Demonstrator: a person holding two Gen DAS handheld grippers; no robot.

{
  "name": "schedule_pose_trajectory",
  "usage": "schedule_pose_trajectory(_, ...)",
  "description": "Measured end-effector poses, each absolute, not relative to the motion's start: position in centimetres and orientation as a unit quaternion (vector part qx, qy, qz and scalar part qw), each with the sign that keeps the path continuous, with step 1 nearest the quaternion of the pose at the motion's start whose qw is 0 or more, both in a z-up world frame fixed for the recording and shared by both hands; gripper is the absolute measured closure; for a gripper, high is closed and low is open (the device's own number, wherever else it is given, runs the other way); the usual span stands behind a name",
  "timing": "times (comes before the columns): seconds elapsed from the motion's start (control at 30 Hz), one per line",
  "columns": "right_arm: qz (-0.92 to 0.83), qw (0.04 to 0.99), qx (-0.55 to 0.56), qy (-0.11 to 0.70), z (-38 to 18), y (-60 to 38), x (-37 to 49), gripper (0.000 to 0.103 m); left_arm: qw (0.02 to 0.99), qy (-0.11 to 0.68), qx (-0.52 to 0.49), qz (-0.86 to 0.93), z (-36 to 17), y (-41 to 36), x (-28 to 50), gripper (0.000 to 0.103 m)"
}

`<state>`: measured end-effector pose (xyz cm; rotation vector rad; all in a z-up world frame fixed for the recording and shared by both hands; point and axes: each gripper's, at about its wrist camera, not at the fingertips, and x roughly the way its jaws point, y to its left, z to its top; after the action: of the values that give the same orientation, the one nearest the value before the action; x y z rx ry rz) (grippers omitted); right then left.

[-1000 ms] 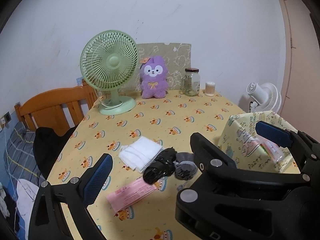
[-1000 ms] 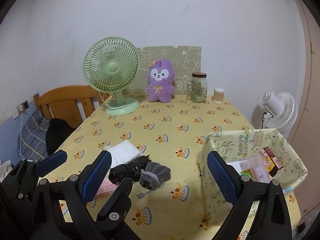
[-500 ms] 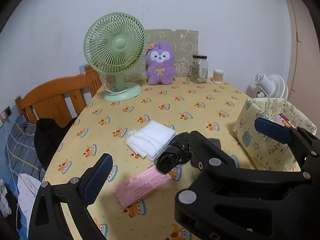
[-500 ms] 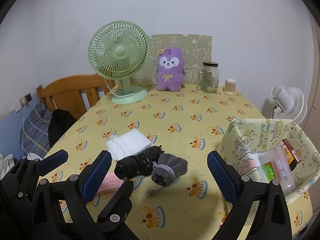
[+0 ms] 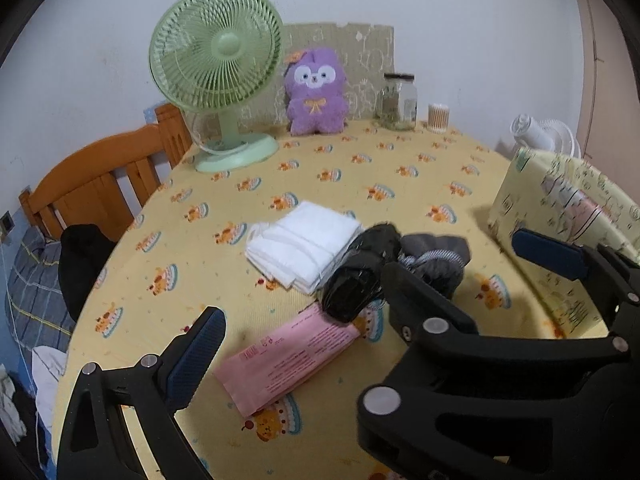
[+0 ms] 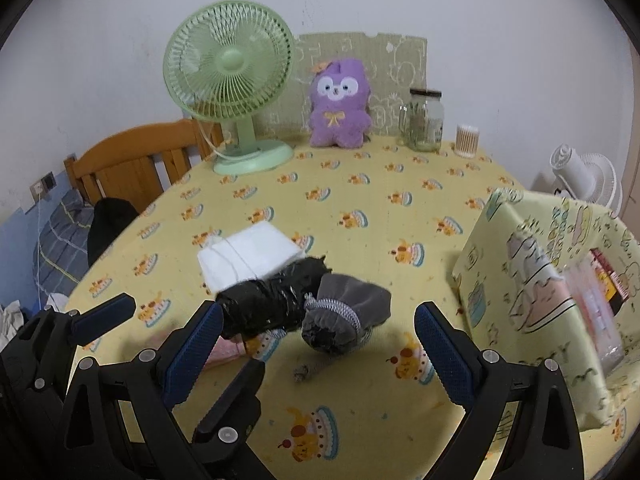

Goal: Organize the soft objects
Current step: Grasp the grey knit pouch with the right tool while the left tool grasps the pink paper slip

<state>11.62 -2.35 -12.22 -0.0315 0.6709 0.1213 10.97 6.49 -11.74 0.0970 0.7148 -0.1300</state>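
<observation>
1. Left wrist view: camera has closed in on the pile over the last second; items sit larger and nearer than before. Left gripper [image 5: 362, 292] jaws spread wide, nothing between them.
2. Same view, task things: white folded cloth [image 5: 304, 242] centre frame, black wrapped bundle [image 5: 360, 272] touching it at its 4 o'clock, grey pouch [image 5: 436, 258] just beside the bundle at 3 o'clock, pink packet [image 5: 288, 360] at 6 o'clock, its far end under the bundle. Fabric storage box [image 5: 560, 224] at 3 o'clock.
3. Meaning: looks like an approach for a first pick; nothing from the pile lifted yet.
4. Right wrist view: also moved forward and down. Right gripper [image 6: 320, 348] wide open, empty, framing the black bundle and grey pouch. Left gripper's finger visible at 8 o'clock. Box holds packets already, contents blurred.
5. Surface: table [image 6: 360, 184] under a yellow cake-print cloth; small dark lint scrap [image 6: 302, 372] near the pouch.
6. Room: green desk fan [image 6: 230, 88] at 11 o'clock, purple plush toy [image 6: 340, 104] at 12, glass jar [image 6: 426, 120] and cotton swab tub [image 6: 468, 140] at 1; wooden chair [image 6: 132, 160] at 9, white floor fan [image 6: 588, 176] at 2, plain white wall.
</observation>
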Motion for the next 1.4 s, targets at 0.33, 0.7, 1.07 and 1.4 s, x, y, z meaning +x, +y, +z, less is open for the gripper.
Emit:
schedule_pose_trajectory(0.33, 0.052, 0.929, -0.023, 0.365, -14.6, -1.8, 13.1, 0.005, 0.918, 0.386, 0.056, -0.066, -14.1, 7.1, 12.7, 0.003)
schedule_pose_trajectory(0.7, 0.057, 0.926, -0.024, 0.373, -15.3, -1.5, 13.8, 0.005, 0.908, 0.412, 0.033, -0.076, -14.8, 7.5, 13.7, 0.023)
schedule_pose_trajectory(1.07, 0.061, 0.926, -0.028, 0.372, -15.2, -1.8, 13.6, 0.005, 0.907, 0.412, 0.022, -0.091, -14.4, 6.6, 12.7, 0.059)
schedule_pose_trajectory(1.4, 0.062, 0.926, -0.017, 0.372, -15.0, -2.8, 14.6, 0.005, 0.911, 0.408, 0.001, -0.052, -14.3, 6.7, 13.4, 0.062)
